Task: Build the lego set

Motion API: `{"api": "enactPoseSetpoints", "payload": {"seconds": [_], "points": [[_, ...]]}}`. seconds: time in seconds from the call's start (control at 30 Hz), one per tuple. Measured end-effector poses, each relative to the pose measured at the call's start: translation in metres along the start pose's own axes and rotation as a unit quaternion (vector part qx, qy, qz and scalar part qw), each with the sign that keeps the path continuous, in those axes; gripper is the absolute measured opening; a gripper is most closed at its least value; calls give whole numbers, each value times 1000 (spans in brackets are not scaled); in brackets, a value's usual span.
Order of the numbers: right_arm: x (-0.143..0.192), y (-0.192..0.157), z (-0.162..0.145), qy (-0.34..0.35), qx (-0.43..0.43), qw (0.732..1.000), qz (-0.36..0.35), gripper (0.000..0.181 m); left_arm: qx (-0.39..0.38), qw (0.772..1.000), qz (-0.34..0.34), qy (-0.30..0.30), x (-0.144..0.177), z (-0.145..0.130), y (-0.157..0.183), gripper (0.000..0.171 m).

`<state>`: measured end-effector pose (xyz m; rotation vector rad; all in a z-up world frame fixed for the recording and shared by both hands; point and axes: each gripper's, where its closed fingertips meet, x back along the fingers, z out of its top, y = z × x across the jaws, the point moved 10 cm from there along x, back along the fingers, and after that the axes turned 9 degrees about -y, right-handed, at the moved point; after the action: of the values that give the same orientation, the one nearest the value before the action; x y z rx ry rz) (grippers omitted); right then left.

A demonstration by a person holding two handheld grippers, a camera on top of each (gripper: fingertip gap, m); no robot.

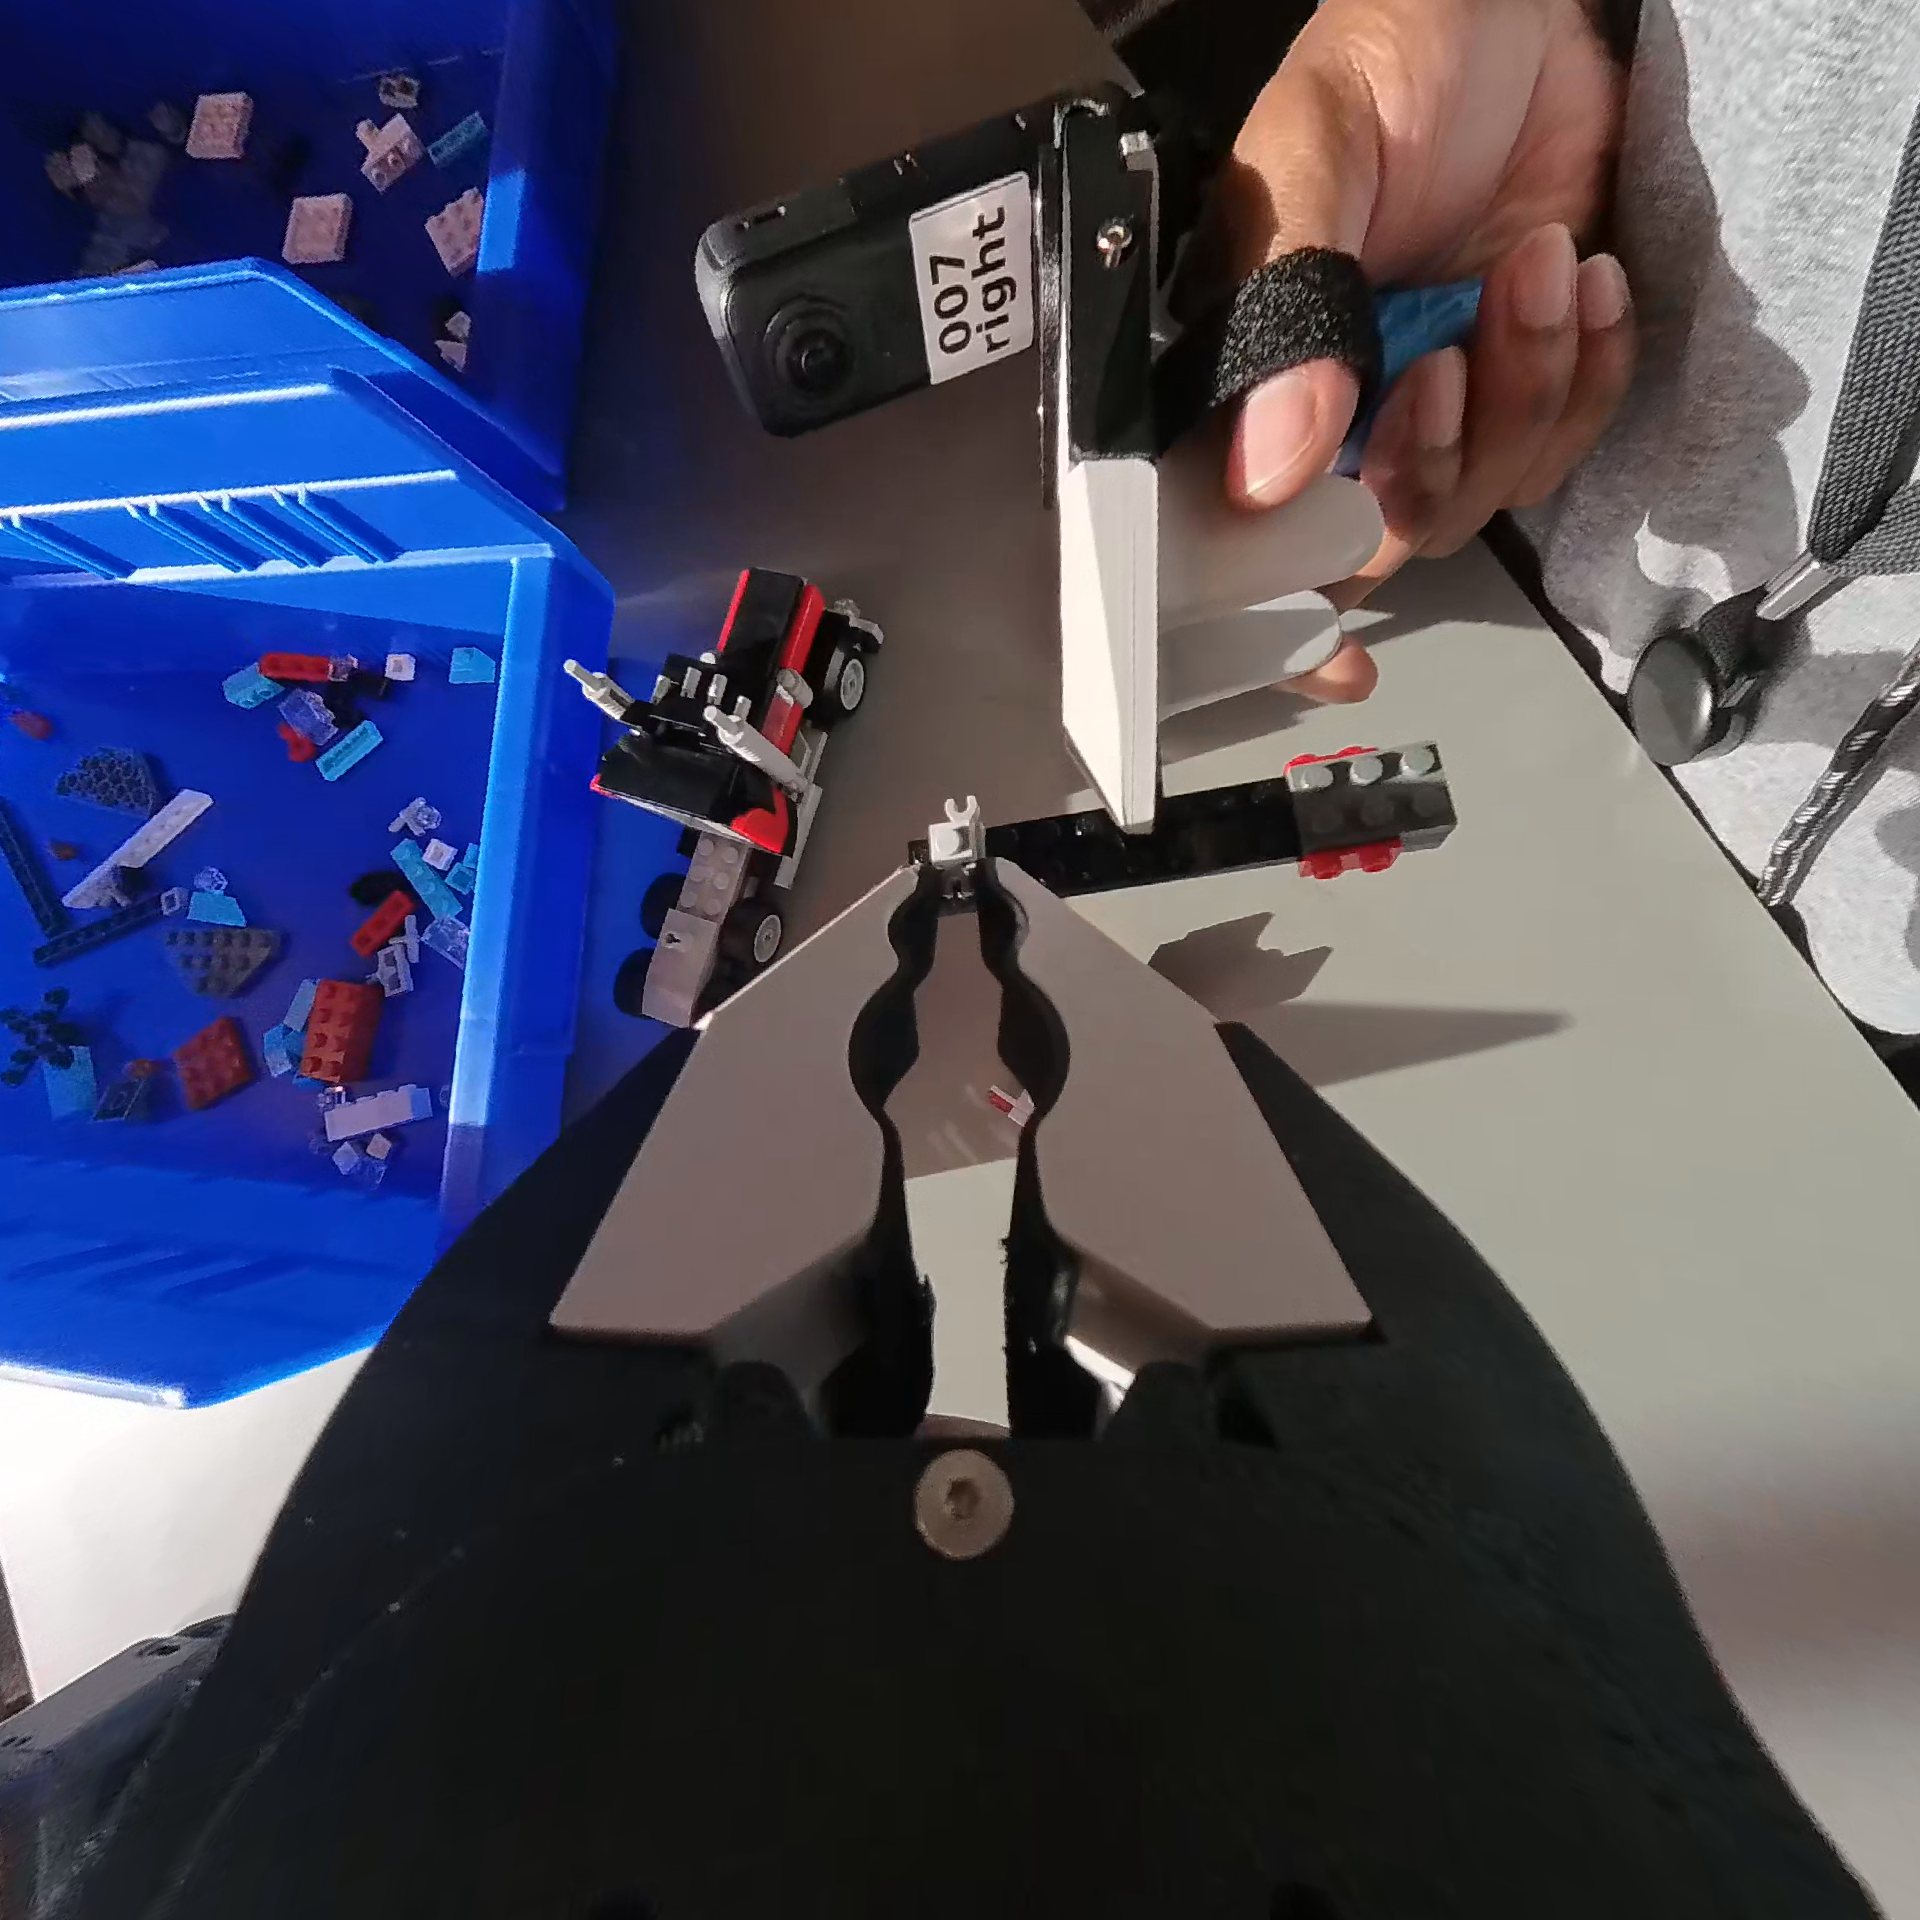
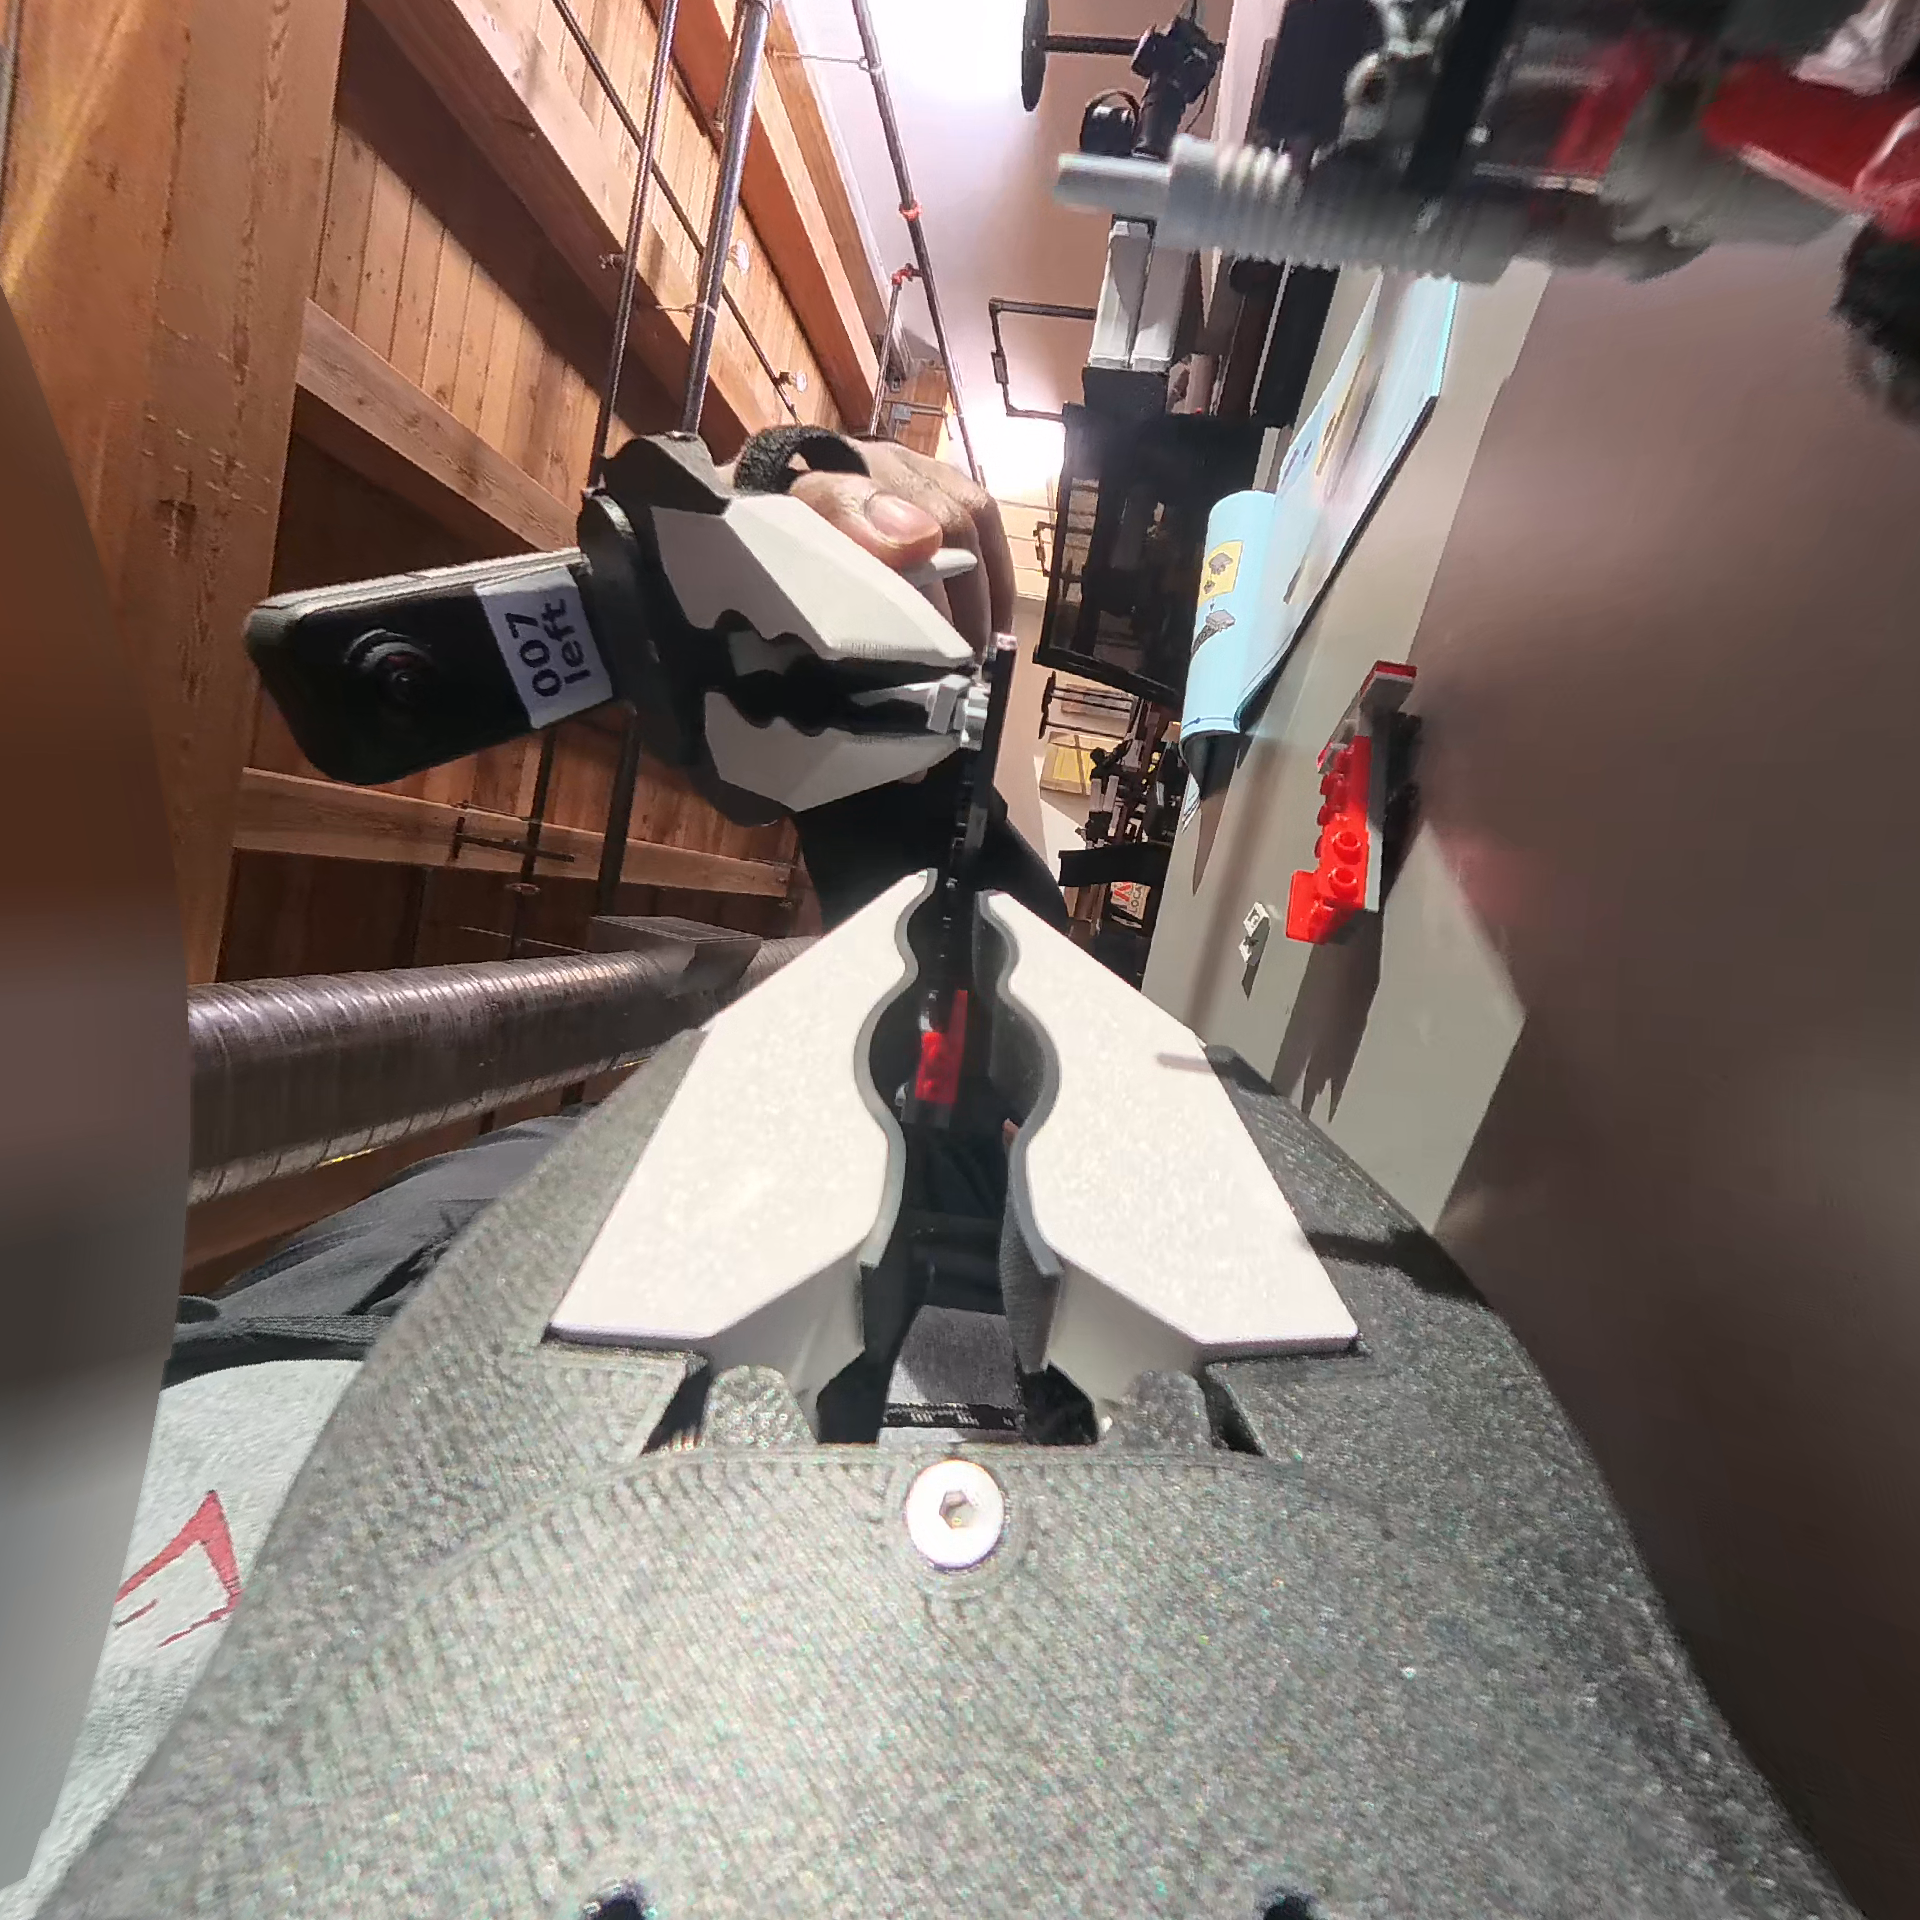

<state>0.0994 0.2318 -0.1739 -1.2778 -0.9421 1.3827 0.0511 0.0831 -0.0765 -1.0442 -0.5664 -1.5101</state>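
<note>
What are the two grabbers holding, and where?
The right gripper pinches the black plate near its middle. The left gripper pinches a grey clip at the plate's end.

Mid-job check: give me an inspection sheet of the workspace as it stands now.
Surface: pale table, part sunlit.
Job's things: long black plate with grey and red bricks at one end, held above the table; small grey clip piece at its other end; half-built truck beside the bins; instruction booklet.
Clutter: two blue bins of loose bricks; red piece on the table.
Grippers: left gripper shut on the clip piece; right gripper shut on the plate.
Cables: nothing seen.
Surroundings: wooden wall, chair caster.
</note>
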Motion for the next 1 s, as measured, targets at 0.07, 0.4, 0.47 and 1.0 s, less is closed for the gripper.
{"api": "enactPoseSetpoints", "payload": {"seconds": [0.07,0.4,0.47,1.0], "points": [[0,0,1,0,4,1000,-3,5,0,1000,0,1,0,0,0,8],[0,0,1,3,7,1000,-7,5,3,1000,-2,8,2,-1,1,13],[0,0,1,3,8,1000,-7,5,11,1000,-1,13,3,-2,0,16],[-1,0,2,2,17,1000,-17,5,611,717,-187,277,-17,-46,17,57]]}}
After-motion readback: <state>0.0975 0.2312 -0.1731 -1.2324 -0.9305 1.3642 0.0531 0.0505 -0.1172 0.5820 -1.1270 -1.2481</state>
